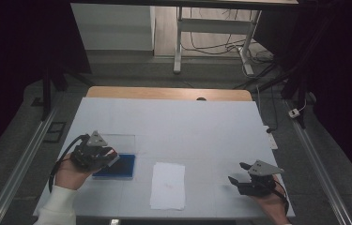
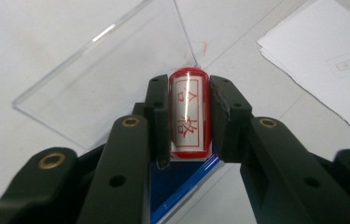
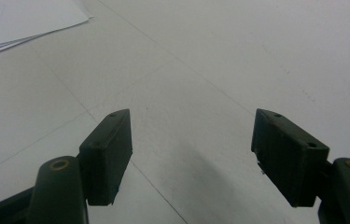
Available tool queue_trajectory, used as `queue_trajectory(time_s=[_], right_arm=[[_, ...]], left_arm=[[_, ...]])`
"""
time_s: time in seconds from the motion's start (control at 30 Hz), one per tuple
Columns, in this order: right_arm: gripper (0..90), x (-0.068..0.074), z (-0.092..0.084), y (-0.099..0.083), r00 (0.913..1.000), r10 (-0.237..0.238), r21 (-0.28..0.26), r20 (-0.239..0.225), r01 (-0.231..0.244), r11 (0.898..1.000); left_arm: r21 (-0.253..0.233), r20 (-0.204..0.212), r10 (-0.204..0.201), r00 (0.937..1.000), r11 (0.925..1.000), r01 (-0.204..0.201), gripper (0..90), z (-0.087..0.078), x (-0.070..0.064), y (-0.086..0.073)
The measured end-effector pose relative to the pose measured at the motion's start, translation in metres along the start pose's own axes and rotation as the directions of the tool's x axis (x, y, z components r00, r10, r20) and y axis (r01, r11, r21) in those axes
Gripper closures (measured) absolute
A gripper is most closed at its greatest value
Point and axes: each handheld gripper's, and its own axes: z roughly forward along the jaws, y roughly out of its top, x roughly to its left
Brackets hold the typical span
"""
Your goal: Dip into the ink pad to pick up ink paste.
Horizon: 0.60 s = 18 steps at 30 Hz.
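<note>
My left gripper (image 2: 189, 109) is shut on a clear stamp with a red face (image 2: 189, 114), whose red characters face the left gripper view. In the high view that left gripper (image 1: 105, 157) hovers over the left end of a blue ink pad (image 1: 119, 166). The blue pad's edge (image 2: 186, 186) shows under the stamp. A clear lid (image 2: 102, 79) lies flat just beyond it. A stack of white paper (image 1: 168, 185) lies at the front middle of the table. My right gripper (image 1: 239, 172) rests open at the front right, its jaws wide apart over bare table (image 3: 191, 140).
The white table top (image 1: 173, 122) runs back to a wooden edge (image 1: 164, 93). Paper sheets (image 3: 18, 21) lie at the upper left of the right gripper view. Metal rails (image 1: 23, 159) flank the table; a desk frame and cables (image 1: 211, 42) stand on the floor behind.
</note>
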Motion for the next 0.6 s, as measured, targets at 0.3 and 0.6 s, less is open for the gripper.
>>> queue_trajectory(time_s=[0.3,0.6], right_arm=[[28.6,0.000,0.001,-0.001,1.0000,-0.005,0.006,-0.003,0.005,1.000],[28.9,0.001,0.002,-0.001,1.0000,-0.002,0.009,-0.004,0.002,1.000]], left_arm=[[0.012,-0.017,-0.021,0.9996,0.9997,0.021,70.1,0.001,0.007,-0.005],[0.059,-0.009,-0.041,0.9991,0.9974,0.041,70.1,0.022,0.013,-0.011]])
